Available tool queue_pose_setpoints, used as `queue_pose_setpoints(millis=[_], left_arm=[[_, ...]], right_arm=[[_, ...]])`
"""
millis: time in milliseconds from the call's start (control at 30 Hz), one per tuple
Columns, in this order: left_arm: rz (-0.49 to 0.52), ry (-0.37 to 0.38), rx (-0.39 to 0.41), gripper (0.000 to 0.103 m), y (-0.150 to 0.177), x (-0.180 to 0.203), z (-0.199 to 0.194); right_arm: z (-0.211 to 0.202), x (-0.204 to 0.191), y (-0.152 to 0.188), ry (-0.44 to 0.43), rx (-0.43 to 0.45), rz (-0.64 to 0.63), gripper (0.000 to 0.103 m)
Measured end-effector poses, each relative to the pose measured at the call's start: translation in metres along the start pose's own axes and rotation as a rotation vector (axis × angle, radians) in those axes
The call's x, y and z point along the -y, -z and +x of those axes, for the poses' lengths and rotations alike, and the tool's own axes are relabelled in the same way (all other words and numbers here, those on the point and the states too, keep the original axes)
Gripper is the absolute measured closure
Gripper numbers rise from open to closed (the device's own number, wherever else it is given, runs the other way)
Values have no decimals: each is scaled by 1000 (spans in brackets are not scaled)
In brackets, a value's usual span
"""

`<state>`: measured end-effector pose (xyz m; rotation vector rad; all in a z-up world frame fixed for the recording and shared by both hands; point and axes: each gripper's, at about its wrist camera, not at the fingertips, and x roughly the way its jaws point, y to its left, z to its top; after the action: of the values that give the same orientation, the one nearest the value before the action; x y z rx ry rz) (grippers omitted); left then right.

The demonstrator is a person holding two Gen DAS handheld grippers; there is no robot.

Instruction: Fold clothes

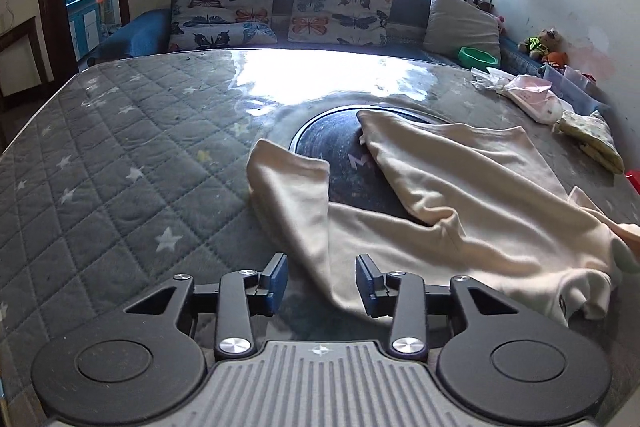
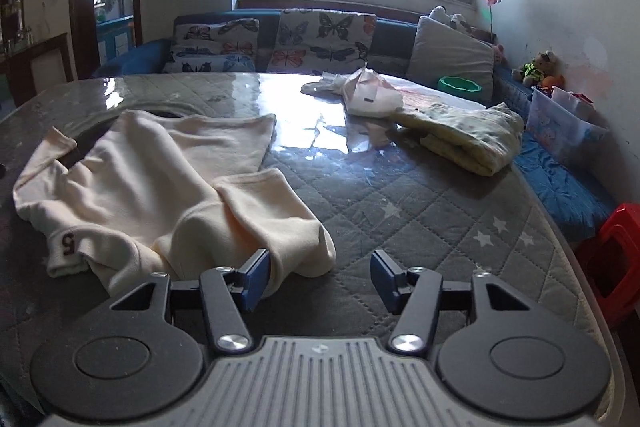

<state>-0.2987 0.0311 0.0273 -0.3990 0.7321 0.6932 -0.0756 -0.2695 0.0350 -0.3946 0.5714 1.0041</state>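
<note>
A cream long-sleeved top (image 1: 460,195) lies crumpled on the quilted grey table cover (image 1: 120,167), partly over a dark round inset (image 1: 340,155). One sleeve (image 1: 296,211) runs down between the fingers of my left gripper (image 1: 322,281), which is open. In the right wrist view the same top (image 2: 160,179) lies left of centre, showing a dark "5" print (image 2: 68,243). My right gripper (image 2: 320,279) is open, its left pad touching the end of the nearer sleeve (image 2: 288,235).
A folded yellow-green garment (image 2: 464,135) and a pale pink-white bundle (image 2: 368,91) lie at the table's far right. Behind stand a sofa with butterfly cushions (image 2: 320,43), a green bowl (image 2: 460,85), a clear storage bin (image 2: 560,123) and a red stool (image 2: 616,259).
</note>
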Motion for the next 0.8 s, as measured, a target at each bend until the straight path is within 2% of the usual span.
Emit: queue_pose_setpoints(millis=[300, 400, 433, 467, 633, 800], left_arm=[[46, -74, -28, 63, -4, -27, 41], [68, -71, -18, 78, -5, -43, 43], [78, -71, -13, 87, -6, -47, 42], [92, -78, -7, 93, -6, -51, 41], [62, -108, 0, 96, -2, -74, 29], [24, -138, -3, 96, 14, -93, 4]], right_arm=[[-9, 1, -9, -25, 56, 55, 39], [-1, -4, -10, -28, 54, 57, 39], [1, -5, -11, -30, 54, 57, 39], [3, -7, -12, -34, 55, 57, 39], [20, -21, -18, -58, 54, 45, 40], [43, -30, -24, -87, 26, 24, 50]])
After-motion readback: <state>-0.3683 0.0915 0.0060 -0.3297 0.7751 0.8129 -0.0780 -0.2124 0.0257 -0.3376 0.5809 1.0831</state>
